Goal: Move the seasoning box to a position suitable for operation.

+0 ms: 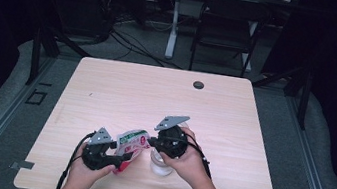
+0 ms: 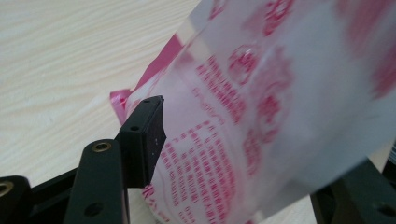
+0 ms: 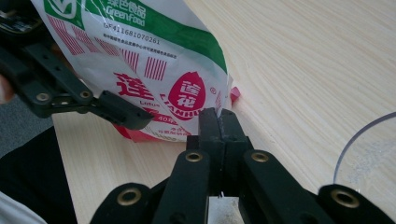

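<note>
In the left gripper view the packet (image 2: 261, 116) runs off the top and right edges, its red print blurred past reading toward the upper right; the gripper's far jaw is mostly behind the packet, just a dark stub at the bottom right corner. In the right gripper view the packet's top is cut by the upper edge, and the clear cup (image 3: 369, 154) is cut by the right edge. From the high view the cup (image 1: 160, 166) sits half hidden under the right hand (image 1: 187, 160)
</note>
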The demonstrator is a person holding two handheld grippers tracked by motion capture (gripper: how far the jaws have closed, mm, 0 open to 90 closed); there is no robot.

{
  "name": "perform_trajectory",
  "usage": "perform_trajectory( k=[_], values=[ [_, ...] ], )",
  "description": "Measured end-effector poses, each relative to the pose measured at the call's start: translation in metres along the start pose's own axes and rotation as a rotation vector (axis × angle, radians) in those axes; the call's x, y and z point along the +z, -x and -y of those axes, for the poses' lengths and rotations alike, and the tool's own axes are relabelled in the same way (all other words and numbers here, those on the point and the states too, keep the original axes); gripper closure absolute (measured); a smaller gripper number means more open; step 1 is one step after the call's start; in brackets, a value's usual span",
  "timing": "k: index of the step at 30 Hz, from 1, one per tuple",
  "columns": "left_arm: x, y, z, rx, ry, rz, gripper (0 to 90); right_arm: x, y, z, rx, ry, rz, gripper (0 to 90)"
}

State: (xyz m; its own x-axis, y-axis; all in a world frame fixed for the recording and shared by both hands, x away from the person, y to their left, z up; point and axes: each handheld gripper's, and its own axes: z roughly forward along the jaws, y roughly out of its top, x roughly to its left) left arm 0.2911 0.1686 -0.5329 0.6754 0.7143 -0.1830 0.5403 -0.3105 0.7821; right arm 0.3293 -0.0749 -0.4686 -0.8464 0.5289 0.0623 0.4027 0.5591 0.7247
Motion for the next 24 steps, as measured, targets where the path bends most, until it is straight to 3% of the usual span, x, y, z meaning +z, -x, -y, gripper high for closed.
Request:
perform_trajectory(
  k=[4,12,20,24],
  values=[
    [0.004,-0.003,0.005,-0.038,-0.014,-0.015,35.6,0.0,0.0,0.0,-0.001,0.001,-0.003,90.0],
    [0.017,0.001,0.014,-0.007,-0.076,-0.102,29.6,0.0,-0.001,0.001,-0.003,-0.002,-0.002,90.0],
    [0.025,0.0,0.02,-0.029,-0.061,-0.127,24.9,0.0,-0.001,0.001,-0.005,0.003,-0.001,90.0],
    [0.034,-0.004,0.025,-0.071,-0.095,-0.106,23.4,0.0,-0.001,0.001,-0.003,0.005,-0.002,90.0]
  ],
)
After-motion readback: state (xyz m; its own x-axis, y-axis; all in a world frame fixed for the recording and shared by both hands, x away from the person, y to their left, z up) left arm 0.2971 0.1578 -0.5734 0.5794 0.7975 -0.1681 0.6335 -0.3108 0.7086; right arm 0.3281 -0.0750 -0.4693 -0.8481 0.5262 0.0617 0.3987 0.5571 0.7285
